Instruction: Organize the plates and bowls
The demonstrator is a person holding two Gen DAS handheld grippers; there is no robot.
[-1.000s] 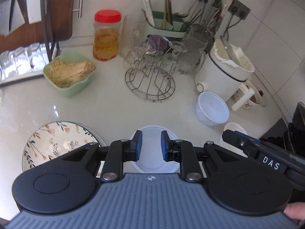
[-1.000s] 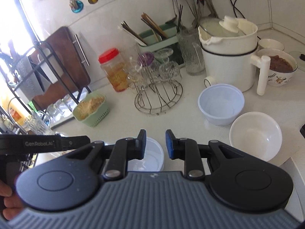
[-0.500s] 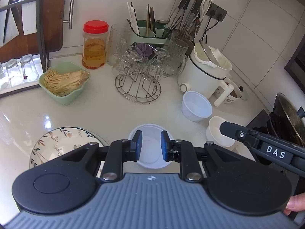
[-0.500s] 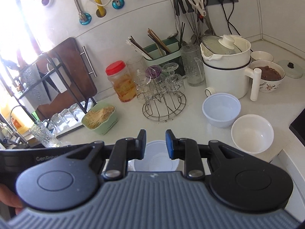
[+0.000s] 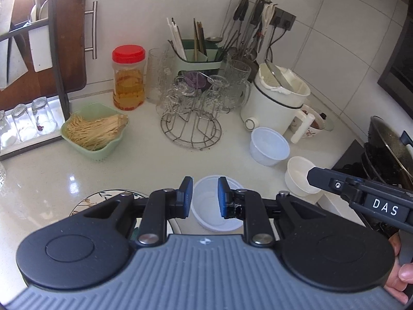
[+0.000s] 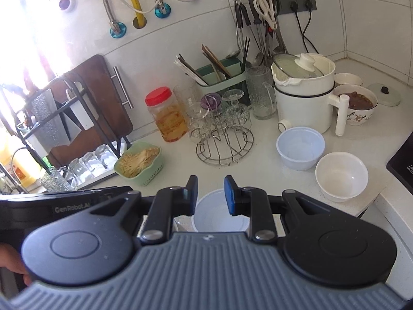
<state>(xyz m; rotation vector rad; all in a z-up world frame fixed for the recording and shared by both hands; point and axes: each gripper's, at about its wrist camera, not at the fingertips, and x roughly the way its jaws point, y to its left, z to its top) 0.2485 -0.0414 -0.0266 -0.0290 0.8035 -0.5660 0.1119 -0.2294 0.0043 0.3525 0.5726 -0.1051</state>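
Nothing looks organized yet: the floral plate (image 5: 103,200) lies alone at the counter's near edge, and the pale blue bowl (image 6: 300,151), white bowl (image 6: 341,176) and clear plastic bowl (image 5: 215,206) sit apart, unstacked. Left gripper (image 5: 205,196) and right gripper (image 6: 211,195) hover above the clear bowl, jaws narrowly parted, holding nothing.

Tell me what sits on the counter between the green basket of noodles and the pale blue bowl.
The wire glass rack stands between the green basket and the pale blue bowl; both wrist views show it.
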